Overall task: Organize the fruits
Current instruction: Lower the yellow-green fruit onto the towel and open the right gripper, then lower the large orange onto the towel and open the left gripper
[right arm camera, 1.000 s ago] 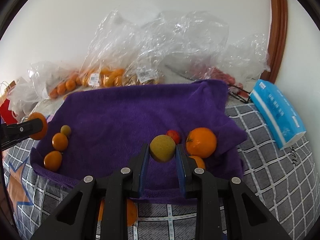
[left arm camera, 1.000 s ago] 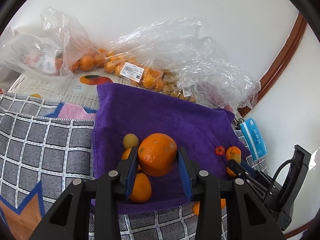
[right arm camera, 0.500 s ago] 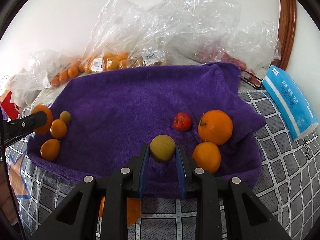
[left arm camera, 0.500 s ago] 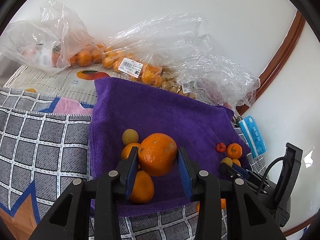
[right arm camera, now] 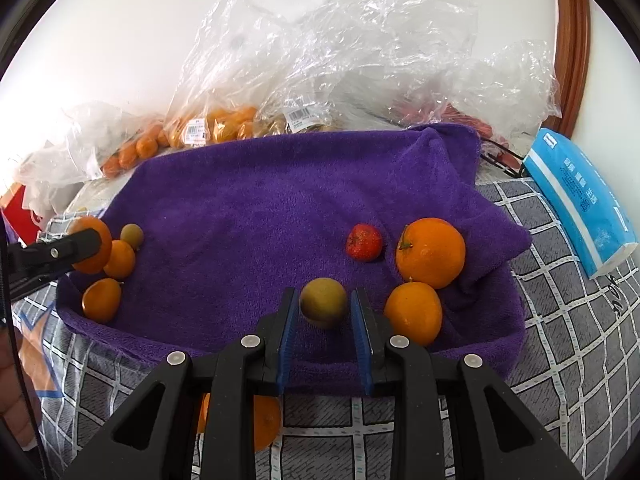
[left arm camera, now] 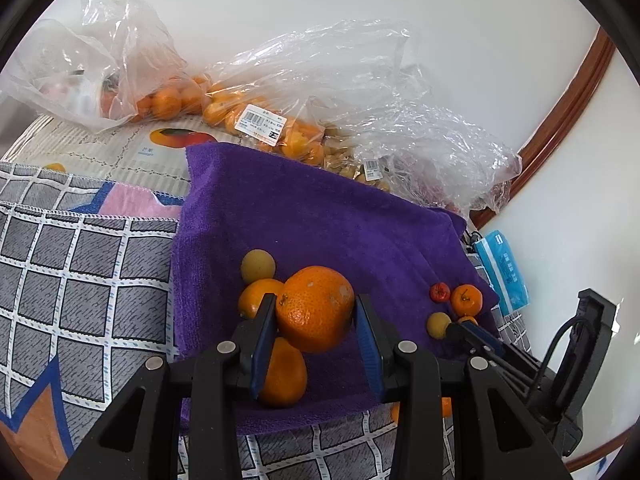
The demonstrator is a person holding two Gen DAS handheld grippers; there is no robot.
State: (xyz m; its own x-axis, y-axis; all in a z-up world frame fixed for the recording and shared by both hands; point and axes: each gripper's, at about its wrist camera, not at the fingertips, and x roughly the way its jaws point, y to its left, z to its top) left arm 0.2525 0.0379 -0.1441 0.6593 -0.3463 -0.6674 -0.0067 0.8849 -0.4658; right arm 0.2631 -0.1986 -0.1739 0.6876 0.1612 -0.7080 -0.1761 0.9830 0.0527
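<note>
My left gripper [left arm camera: 315, 314] is shut on a large orange [left arm camera: 316, 307] above the left end of a purple towel [left arm camera: 320, 220]. Two small oranges [left arm camera: 256, 296] and a yellow-green fruit [left arm camera: 258, 266] lie on the towel under and behind it. My right gripper [right arm camera: 324, 308] has its jaws slightly apart around a yellow-green fruit [right arm camera: 323, 301] that looks blurred, low over the towel's [right arm camera: 260, 208] right front. Next to it lie two oranges [right arm camera: 430, 252] and a small red fruit [right arm camera: 364, 242].
Clear plastic bags of oranges [left arm camera: 256, 120] and other fruit line the wall behind the towel. A blue tissue pack [right arm camera: 576, 196] lies at the right. One orange [right arm camera: 264, 420] sits on the checked cloth [right arm camera: 560, 340] under my right gripper.
The right gripper's jaws have opened a little and the yellow-green fruit sits loose and blurred between them. Both grippers have come lower toward the towel. The left still holds its orange.
</note>
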